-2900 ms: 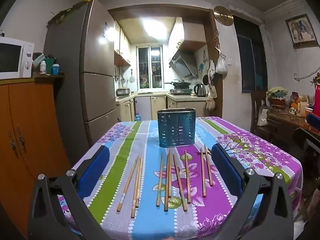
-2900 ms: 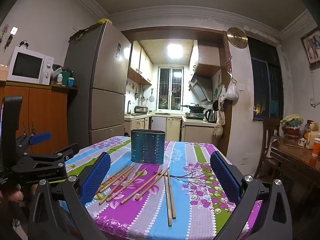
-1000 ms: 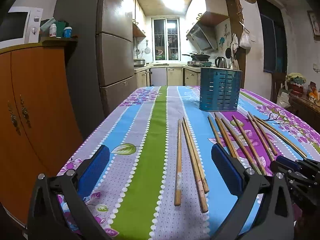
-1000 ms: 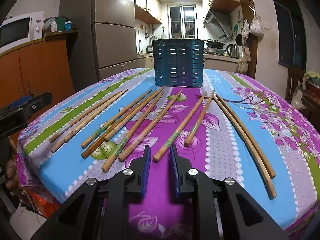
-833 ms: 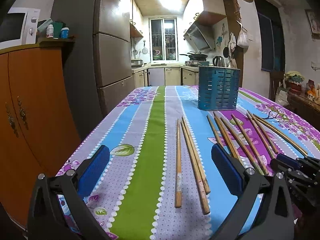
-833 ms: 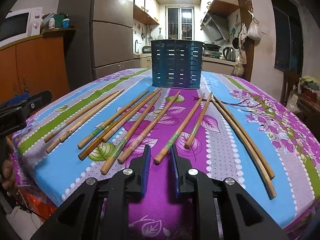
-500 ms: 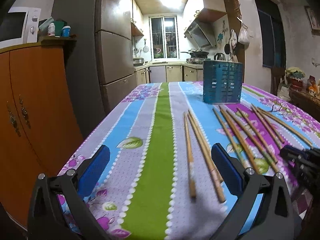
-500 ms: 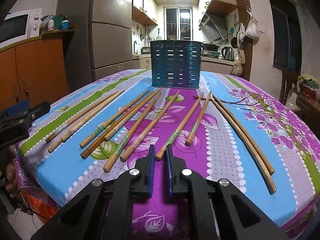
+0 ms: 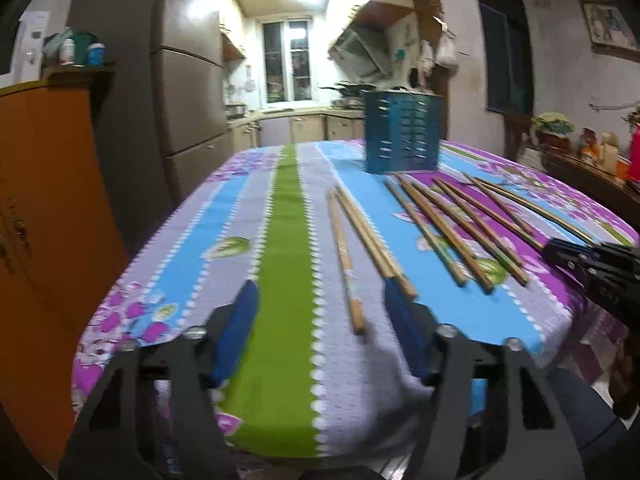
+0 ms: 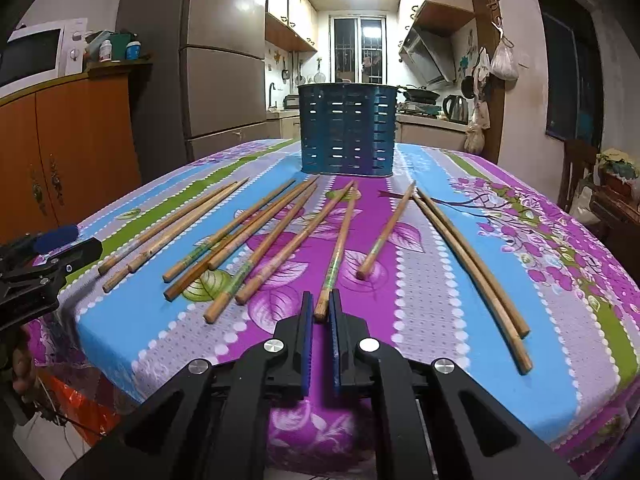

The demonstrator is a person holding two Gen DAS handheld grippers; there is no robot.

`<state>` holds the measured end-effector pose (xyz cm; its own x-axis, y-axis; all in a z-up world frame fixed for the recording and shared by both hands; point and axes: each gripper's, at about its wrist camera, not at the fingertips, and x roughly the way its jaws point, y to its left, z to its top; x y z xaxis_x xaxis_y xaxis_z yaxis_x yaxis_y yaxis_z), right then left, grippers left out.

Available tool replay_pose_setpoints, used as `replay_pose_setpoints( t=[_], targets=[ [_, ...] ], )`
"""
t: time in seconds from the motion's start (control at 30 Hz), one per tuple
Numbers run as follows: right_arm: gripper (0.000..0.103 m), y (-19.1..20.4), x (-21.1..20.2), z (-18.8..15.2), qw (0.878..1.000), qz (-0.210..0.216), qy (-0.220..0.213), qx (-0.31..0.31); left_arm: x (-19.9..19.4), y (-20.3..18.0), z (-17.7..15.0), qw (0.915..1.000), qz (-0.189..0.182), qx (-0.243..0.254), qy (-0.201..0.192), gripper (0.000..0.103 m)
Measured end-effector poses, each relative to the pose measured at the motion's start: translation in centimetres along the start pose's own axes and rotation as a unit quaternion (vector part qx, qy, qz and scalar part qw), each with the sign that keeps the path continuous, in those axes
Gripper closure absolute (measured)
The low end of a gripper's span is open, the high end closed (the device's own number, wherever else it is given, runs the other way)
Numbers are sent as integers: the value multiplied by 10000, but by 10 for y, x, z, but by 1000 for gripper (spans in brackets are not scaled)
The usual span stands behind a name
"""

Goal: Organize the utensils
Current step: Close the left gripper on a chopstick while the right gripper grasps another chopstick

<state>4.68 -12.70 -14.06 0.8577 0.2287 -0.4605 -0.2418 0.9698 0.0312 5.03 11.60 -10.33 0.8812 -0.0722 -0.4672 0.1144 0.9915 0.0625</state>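
Several wooden chopsticks (image 10: 280,232) lie side by side on the striped floral tablecloth (image 10: 440,320), pointing toward a blue slotted utensil holder (image 10: 347,130) at the far end. My right gripper (image 10: 319,306) is nearly shut, its blue pads either side of the near end of one chopstick (image 10: 334,264) that still rests on the cloth. My left gripper (image 9: 316,300) is partly open and empty over the table's near left edge, a chopstick end (image 9: 356,316) between its fingers. The holder (image 9: 402,132) and the chopsticks (image 9: 440,224) also show in the left wrist view.
An orange cabinet (image 9: 48,208) and a grey fridge (image 9: 188,92) stand left of the table. A wooden side table (image 9: 588,168) with small items is to the right. Each gripper shows at the edge of the other's view: right (image 9: 592,260), left (image 10: 36,264).
My right gripper has narrowed from wide open to almost shut around one chopstick's near end. My left gripper has narrowed partway and shifted toward the leftmost chopsticks.
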Motion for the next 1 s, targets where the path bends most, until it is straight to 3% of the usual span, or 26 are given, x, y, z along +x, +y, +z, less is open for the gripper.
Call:
replay_pose_setpoints(
  t=[0.13, 0.7, 1.0],
  targets=[
    [94, -3, -1, -2, 10000, 22, -45, -5, 4, -10, -4, 9997, -190, 111, 64, 69],
    [93, 4, 1, -5, 9998, -75, -159, -137, 12, -21, -20, 9997, -170, 131, -148, 72],
    [94, 1, -2, -6, 9996, -86, -259, -56, 10, -21, -23, 9996, -55, 12, -263, 95]
  ],
)
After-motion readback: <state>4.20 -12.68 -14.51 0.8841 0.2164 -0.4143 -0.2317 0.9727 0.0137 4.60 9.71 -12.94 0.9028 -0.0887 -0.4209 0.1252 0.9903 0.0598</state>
